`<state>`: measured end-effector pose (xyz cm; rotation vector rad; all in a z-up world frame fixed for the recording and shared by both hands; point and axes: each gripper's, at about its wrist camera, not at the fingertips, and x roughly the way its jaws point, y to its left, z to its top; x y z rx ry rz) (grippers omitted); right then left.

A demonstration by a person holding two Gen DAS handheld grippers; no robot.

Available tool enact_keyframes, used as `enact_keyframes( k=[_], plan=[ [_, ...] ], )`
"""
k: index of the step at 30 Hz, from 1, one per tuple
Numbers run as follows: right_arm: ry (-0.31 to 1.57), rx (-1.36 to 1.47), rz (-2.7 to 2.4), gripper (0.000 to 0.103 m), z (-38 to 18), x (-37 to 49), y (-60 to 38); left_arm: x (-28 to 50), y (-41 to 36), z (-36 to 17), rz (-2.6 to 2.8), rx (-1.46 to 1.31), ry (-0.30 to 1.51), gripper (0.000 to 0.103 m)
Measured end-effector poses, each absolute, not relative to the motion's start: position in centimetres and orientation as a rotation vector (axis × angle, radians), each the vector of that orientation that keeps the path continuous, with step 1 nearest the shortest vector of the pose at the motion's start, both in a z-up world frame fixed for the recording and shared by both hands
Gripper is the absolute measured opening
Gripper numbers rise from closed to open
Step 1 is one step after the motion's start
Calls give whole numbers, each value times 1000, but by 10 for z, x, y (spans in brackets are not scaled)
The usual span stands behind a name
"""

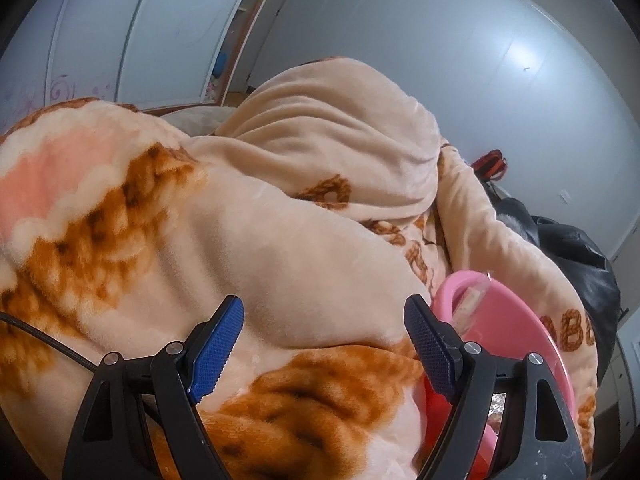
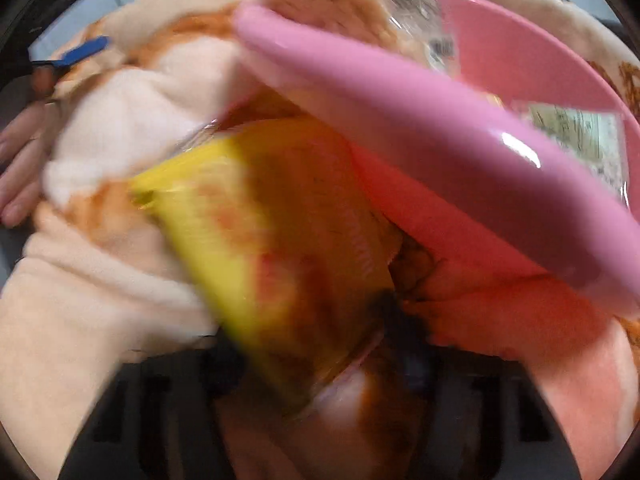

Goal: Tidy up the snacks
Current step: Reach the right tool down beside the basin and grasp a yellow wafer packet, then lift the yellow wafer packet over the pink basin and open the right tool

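Yellow snack packet point(image 2: 256, 240) fills the blurred right wrist view, seemingly pinched in the right gripper's jaws below the pink bowl point(image 2: 400, 120); it looks light and crinkly, best held by its edge. Left gripper point(image 1: 324, 344) gapes over the blanket point(image 1: 280, 240).

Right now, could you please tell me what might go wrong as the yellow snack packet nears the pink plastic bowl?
1. The pink plastic bowl sits tilted on the soft beige fleece blanket; a nudge could tip it.
2. The right view is heavily blurred, so the yellow snack packet could miss the rim.
3. The open left gripper is beside the bowl and could bump it.
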<state>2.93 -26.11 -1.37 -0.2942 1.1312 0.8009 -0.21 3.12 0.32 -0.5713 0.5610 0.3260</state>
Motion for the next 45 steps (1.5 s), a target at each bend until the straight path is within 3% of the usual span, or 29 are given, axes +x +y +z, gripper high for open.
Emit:
enact_keyframes(
  k=[5,7,9,25,32,39,45],
  plan=[
    [1019,-285,824,27,5,16,-264,2,39,-5,352,-603,604,80],
    [994,-261,835,16,12,13,-264,4,41,-9,362,-613,629,80],
    [957,-214,866,13,21,8,-269,6,43,-12,368,-620,648,80],
    [666,70,989,13,54,2,-338,12,45,-18,377,-629,688,80],
    [518,255,818,13,66,3,-376,12,45,-19,379,-630,692,80],
    [362,220,593,13,90,2,-381,12,45,-18,378,-631,691,80],
    [441,210,513,13,66,33,-367,12,45,-18,380,-632,693,80]
  ],
)
